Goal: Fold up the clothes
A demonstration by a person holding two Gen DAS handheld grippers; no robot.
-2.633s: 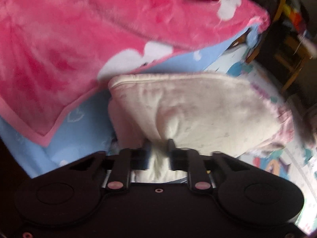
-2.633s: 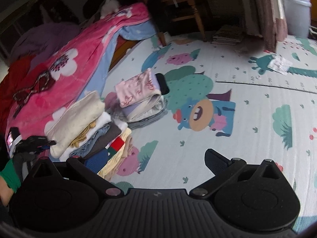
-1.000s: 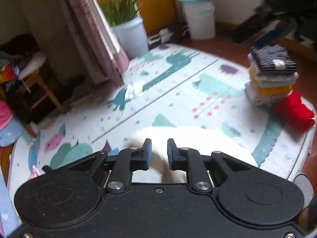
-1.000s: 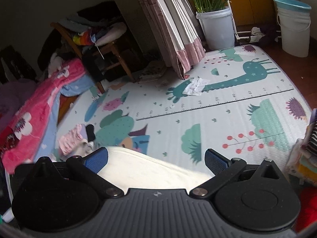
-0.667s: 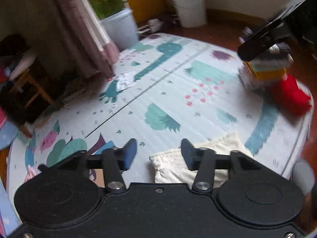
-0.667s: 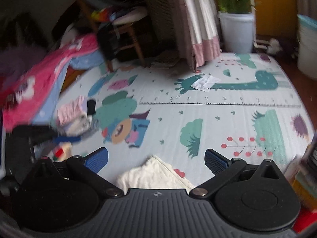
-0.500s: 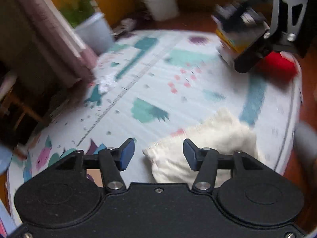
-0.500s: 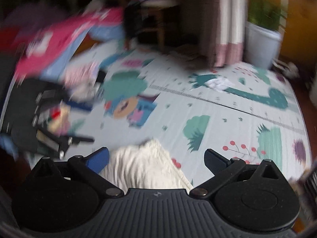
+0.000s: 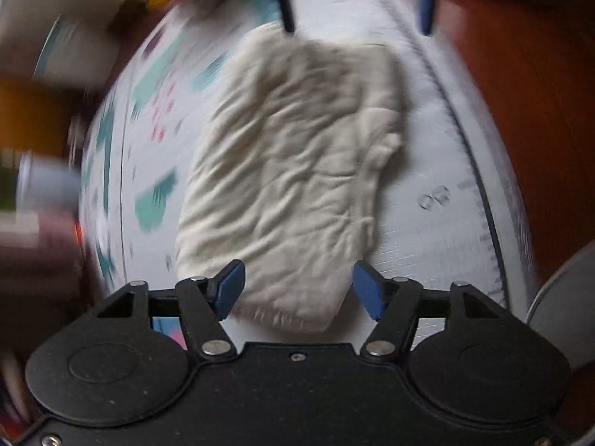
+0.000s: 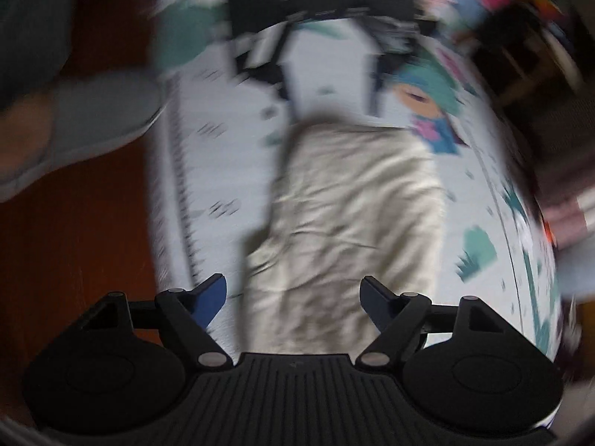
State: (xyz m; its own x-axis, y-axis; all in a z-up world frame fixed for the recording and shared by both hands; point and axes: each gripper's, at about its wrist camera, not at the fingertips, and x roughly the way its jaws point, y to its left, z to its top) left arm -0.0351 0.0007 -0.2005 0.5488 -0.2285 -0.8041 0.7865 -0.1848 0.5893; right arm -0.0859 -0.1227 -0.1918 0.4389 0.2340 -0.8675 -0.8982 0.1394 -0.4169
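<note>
— Cream cloth (image 9: 293, 171), soft and light by its wrinkles, lies flat on the play mat (image 9: 427, 223), one end under each tool. It'll likely sag, so take an end edge.

— And the tongs?

— Left gripper (image 9: 297, 290) is opening, right gripper (image 10: 293, 297) closing; both stand wide, pads clear of the cloth below, holding nothing.

A pale cartoon-printed play mat (image 9: 416, 171) is covering a reddish-brown wooden floor (image 9: 539, 93), its edge running alongside bare boards.
</note>
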